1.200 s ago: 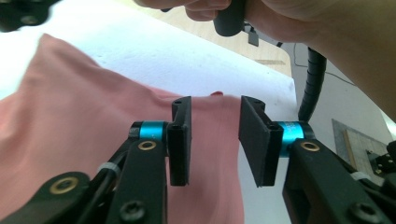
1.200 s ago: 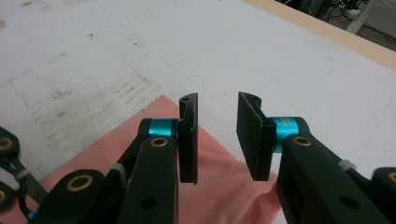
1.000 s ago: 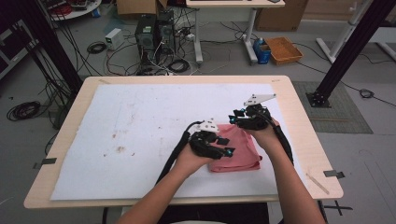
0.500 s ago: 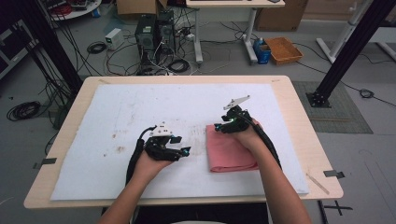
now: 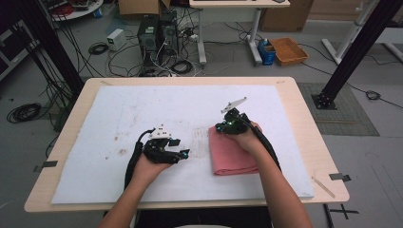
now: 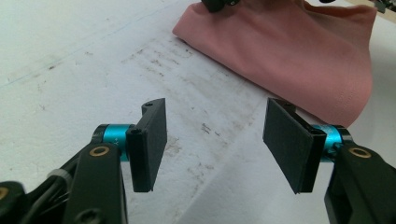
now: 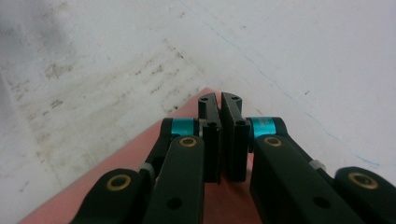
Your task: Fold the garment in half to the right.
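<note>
Cloths: one folded pink cloth (image 5: 234,155) on the white mat (image 5: 114,118).
Grippers: two.
Left gripper (image 6: 215,140): jaws wide apart, empty; cloth lies beyond its fingertips.
Right gripper (image 7: 220,106): jaws pressed together over the cloth's far corner; whether fabric is pinched, I cannot tell.

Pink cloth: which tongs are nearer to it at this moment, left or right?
Right. The right tongs sit at the far left corner of the pink cloth, jaws closed over it. The left tongs hang open over the white mat, off the cloth's left edge, not touching.
</note>
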`<state>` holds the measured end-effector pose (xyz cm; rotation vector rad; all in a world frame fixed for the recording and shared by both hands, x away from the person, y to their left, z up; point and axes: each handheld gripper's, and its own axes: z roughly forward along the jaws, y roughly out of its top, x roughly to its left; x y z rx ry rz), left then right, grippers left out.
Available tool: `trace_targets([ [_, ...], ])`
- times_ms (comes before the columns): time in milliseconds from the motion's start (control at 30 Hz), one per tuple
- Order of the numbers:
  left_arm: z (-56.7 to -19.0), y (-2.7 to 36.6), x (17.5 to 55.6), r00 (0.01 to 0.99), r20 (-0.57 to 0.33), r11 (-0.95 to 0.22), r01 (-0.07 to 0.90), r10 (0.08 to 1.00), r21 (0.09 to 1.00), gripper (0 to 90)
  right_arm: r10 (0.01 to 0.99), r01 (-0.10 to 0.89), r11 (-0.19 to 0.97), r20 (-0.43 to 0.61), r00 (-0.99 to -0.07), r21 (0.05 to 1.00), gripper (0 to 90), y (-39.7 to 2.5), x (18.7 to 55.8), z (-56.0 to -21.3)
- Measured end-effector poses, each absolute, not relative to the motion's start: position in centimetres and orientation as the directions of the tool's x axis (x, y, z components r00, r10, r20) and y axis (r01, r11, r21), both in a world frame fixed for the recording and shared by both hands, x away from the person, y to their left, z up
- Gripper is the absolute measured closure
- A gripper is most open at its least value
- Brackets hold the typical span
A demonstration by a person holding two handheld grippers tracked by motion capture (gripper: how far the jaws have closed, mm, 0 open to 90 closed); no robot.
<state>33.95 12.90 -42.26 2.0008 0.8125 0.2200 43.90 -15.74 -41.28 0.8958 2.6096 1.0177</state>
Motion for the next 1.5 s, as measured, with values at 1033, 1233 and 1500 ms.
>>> trace_targets([
  [1033, -42.6, 12.7, 34.1, 0.757, -0.165, -0.338, 0.46, 0.632, 0.821, 39.8, 0.747, 0.48, 0.44, -0.013, -0.665, 0.759, 59.1, -26.5, 37.6, -40.4],
  [1233, -42.3, 13.1, 34.0, 0.754, -0.15, -0.325, 0.442, 0.639, 0.836, 37.5, 0.724, 0.48, 0.457, 0.0, -0.69, 0.749, 60.3, -27.6, 34.3, -41.1],
  [1500, -42.1, 13.6, 34.1, 0.743, -0.136, -0.321, 0.437, 0.655, 0.84, 36.4, 0.714, 0.476, 0.441, 0.024, -0.7, 0.761, 61.5, -28.0, 32.9, -41.8],
])
